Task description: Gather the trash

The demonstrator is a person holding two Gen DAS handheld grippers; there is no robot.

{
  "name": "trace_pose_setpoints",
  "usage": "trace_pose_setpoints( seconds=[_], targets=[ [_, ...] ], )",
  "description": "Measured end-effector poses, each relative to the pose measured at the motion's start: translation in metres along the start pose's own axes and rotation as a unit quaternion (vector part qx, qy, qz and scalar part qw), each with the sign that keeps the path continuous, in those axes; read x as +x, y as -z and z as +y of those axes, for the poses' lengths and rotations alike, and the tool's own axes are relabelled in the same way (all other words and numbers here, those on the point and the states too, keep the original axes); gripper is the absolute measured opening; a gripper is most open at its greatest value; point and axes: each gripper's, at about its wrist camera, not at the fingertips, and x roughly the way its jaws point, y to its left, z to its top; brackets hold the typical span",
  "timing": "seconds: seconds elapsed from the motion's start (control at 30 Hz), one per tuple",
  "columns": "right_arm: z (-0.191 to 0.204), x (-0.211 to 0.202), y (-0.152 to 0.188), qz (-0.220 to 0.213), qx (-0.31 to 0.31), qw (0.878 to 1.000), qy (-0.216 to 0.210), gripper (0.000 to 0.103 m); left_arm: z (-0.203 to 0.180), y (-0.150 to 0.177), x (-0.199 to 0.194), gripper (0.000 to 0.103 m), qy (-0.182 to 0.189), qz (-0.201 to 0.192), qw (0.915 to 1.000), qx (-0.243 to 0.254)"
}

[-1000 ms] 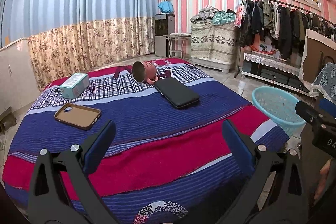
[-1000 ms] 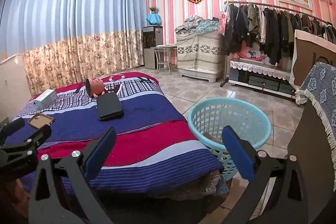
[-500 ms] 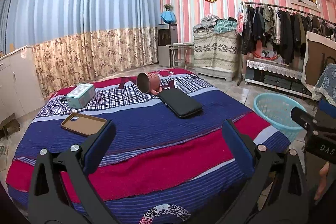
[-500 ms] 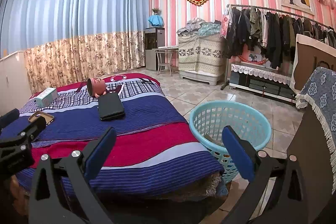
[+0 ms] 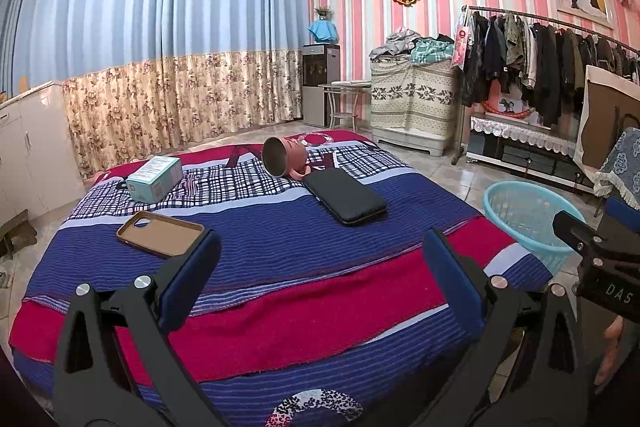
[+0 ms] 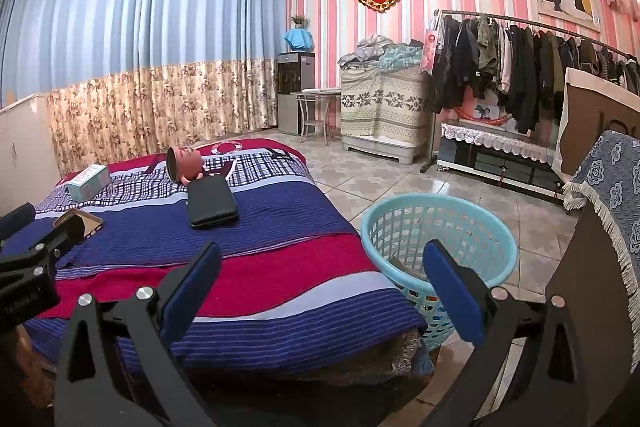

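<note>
Both left tongs (image 5: 318, 275) and right tongs (image 6: 320, 277) gape wide, empty; box (image 5: 155, 178), phone case (image 5: 160, 233), cup (image 5: 283, 157), wallet (image 5: 345, 197) lie ahead, basket (image 6: 438, 243) right: risk grabbing non-trash, unclear which qualifies.

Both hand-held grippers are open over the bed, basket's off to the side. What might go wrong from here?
The mug lies tipped against the black case; gripping either may shift the other. The phone case and case lie flat on soft blanket, so fingers may snag fabric. The basket stands apart from the bed, so drops could miss.
</note>
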Motion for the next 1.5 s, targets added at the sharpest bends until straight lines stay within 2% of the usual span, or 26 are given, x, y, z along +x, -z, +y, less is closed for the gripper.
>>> trace_pose_setpoints(
  seconds=[1.5],
  targets=[
    [0.0008, -0.0007, -0.0001, -0.003, 0.001, 1.000, -0.001, 0.098, 0.0059, 0.0001, 0.0036, 0.098, -0.004, 0.001, 1.0000, 0.002]
  ],
)
